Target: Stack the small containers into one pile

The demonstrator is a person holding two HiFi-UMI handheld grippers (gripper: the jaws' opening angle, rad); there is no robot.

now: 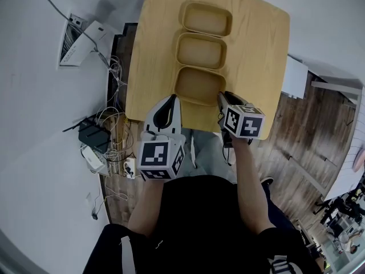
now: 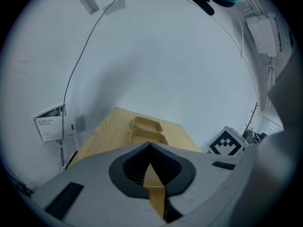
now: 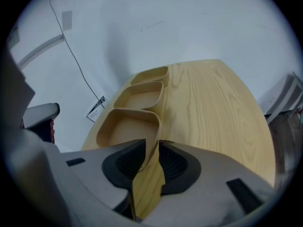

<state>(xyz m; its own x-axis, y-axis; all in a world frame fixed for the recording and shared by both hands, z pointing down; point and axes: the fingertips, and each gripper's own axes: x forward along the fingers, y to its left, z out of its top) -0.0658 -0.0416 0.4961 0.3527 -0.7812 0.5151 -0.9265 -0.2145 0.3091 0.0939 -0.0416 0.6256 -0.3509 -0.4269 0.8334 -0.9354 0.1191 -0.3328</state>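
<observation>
1. Three containers lie in a row on the counter (image 1: 256,44), each just beside the next: near container (image 1: 198,84), middle container (image 1: 201,50), far container (image 1: 206,19).
2. Your left claw (image 1: 173,103) is closed on the near container's rim at its near left corner.
3. Your right claw (image 1: 221,97) pinches the same container's rim at its near right corner, the wall running between the jaws.
</observation>
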